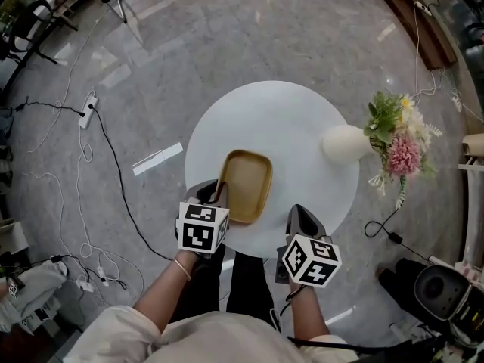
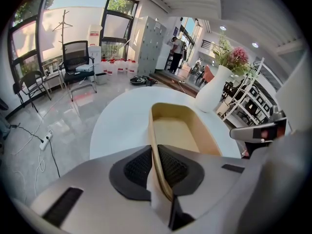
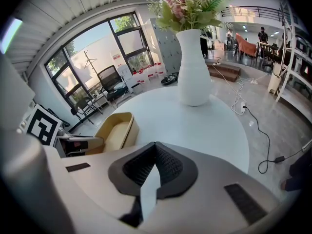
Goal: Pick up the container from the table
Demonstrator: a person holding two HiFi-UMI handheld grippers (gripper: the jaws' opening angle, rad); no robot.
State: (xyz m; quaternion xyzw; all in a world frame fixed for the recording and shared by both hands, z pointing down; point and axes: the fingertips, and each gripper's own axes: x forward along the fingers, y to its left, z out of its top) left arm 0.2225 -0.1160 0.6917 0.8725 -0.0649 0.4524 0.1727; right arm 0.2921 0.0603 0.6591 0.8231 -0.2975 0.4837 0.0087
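A shallow tan container (image 1: 246,184) lies on the near half of the round white table (image 1: 295,119). My left gripper (image 1: 218,196) stands at its near left corner; in the left gripper view its jaws (image 2: 155,152) are shut on the container's (image 2: 178,130) left rim, one pad inside the wall and one outside. The right gripper (image 1: 299,215) hovers over the table's front edge, to the right of the container and apart from it. Its pads (image 3: 155,150) meet with nothing between them. The container (image 3: 111,130) shows to the left in the right gripper view.
A white vase (image 1: 346,143) with flowers (image 1: 401,138) stands at the table's right edge. Cables and a power strip (image 1: 88,110) lie on the grey floor to the left. Black equipment (image 1: 439,290) sits at the lower right. My legs are under the table's front edge.
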